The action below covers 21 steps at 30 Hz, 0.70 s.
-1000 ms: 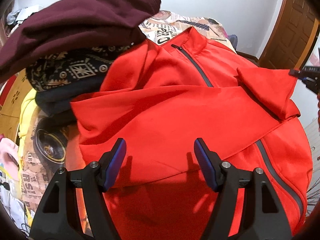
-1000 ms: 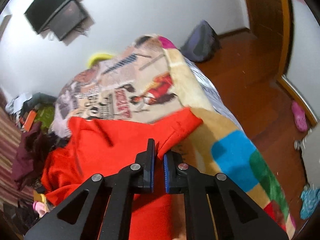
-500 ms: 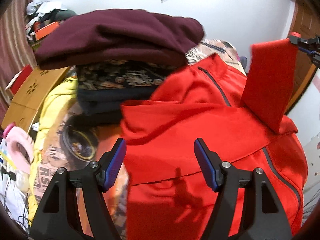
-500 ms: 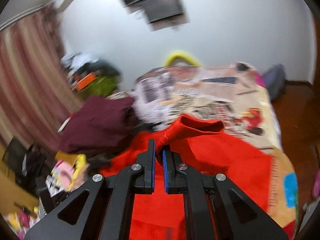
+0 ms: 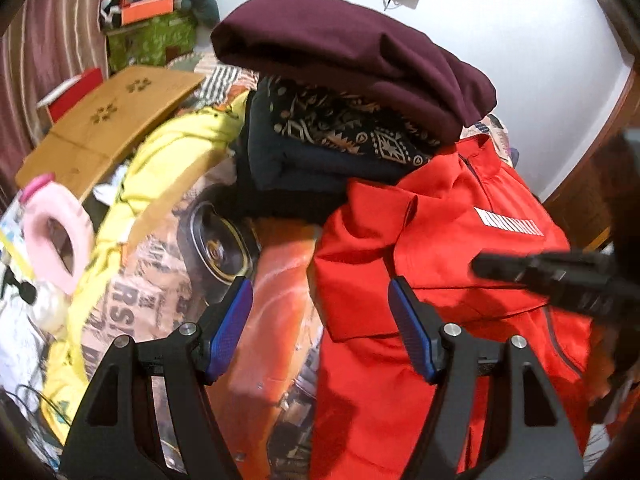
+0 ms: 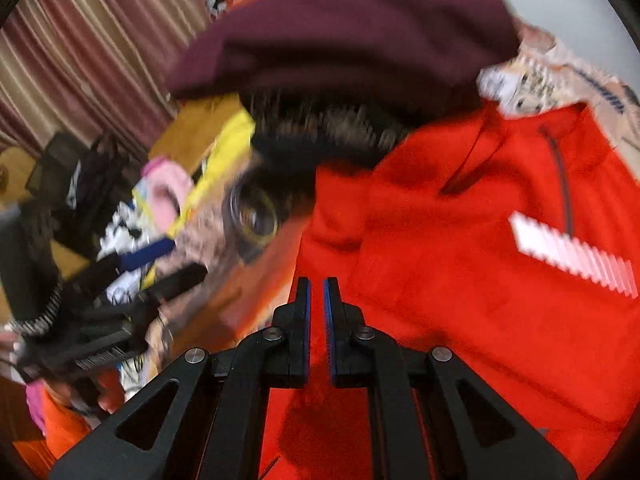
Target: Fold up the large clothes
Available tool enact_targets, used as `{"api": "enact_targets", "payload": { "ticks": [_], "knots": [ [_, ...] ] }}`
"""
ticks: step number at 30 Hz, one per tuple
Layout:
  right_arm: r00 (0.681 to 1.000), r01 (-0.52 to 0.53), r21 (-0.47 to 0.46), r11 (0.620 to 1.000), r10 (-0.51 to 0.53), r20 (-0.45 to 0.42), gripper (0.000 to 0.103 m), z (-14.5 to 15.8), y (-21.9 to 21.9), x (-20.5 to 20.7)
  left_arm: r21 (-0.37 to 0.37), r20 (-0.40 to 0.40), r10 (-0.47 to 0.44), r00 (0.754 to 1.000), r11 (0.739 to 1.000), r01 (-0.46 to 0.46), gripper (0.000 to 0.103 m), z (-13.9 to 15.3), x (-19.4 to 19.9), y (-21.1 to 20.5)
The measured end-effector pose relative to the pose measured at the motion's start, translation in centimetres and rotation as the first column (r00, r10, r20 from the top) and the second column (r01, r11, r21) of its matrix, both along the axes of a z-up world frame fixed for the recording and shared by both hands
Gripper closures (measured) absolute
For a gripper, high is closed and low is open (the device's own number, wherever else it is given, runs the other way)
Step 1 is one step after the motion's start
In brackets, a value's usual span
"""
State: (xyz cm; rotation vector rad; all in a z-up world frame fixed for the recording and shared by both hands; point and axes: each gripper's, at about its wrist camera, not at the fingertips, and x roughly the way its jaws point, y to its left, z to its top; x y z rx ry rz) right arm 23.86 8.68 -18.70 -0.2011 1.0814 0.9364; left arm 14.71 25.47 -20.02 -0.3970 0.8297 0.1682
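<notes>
A red zip jacket [image 5: 440, 240] lies on the printed bedspread, one sleeve folded across its chest, a white striped logo [image 5: 508, 221] showing. My left gripper [image 5: 320, 320] is open and empty, hovering over the jacket's left edge. My right gripper [image 6: 316, 308] is nearly shut, its jaws a narrow gap apart above the red jacket [image 6: 460, 280]; the view is blurred and no cloth shows between them. The right gripper also shows in the left wrist view [image 5: 480, 266] as a dark blur over the jacket.
A stack of folded clothes, maroon [image 5: 352, 56] on top of a dark patterned one [image 5: 340, 128], stands behind the jacket. A yellow garment [image 5: 160, 168], a pink ring [image 5: 56, 236] and a wooden board [image 5: 108, 120] lie to the left.
My right gripper carried the sleeve from the jacket's right side across its chest and laid it down. Both cameras swung left, toward the stack of clothes.
</notes>
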Motion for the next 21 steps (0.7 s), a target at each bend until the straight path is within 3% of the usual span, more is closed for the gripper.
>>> {"api": "enact_targets", "payload": {
  "ticks": [7,9,12,14,18,21],
  "knots": [
    [0.994,0.099,-0.088,0.991,-0.094,0.055,0.094,0.5,-3.7,1.2,-0.131,-0.016,-0.065,0.998,0.989,0.062,0.034,-1.0,2.1,-1.4],
    [0.988,0.140,-0.100,0.985,-0.132,0.083,0.088,1.2,-5.8,1.9,-0.159,-0.027,-0.091,0.996,0.984,0.085,0.034,-1.4,3.2,-2.2],
    [0.972,0.205,-0.100,0.974,-0.191,0.138,0.065,1.9,-8.5,2.0,-0.224,-0.045,-0.136,0.990,0.967,0.123,0.034,-2.1,5.2,-3.7],
    [0.956,0.251,-0.088,0.964,-0.233,0.176,0.055,2.6,-10.5,2.2,-0.311,-0.060,-0.167,0.984,0.940,0.140,0.034,-3.0,6.7,-4.6],
    [0.921,0.336,-0.085,0.938,-0.308,0.240,0.055,3.4,-15.1,2.5,-0.474,-0.061,-0.197,0.978,0.868,0.146,0.034,-4.5,8.6,-5.8],
    [0.889,0.405,-0.083,0.911,-0.371,0.270,0.055,3.4,-18.5,2.7,-0.557,-0.084,-0.194,0.977,0.823,0.116,0.034,-6.0,9.9,-6.4]
  ]
}}
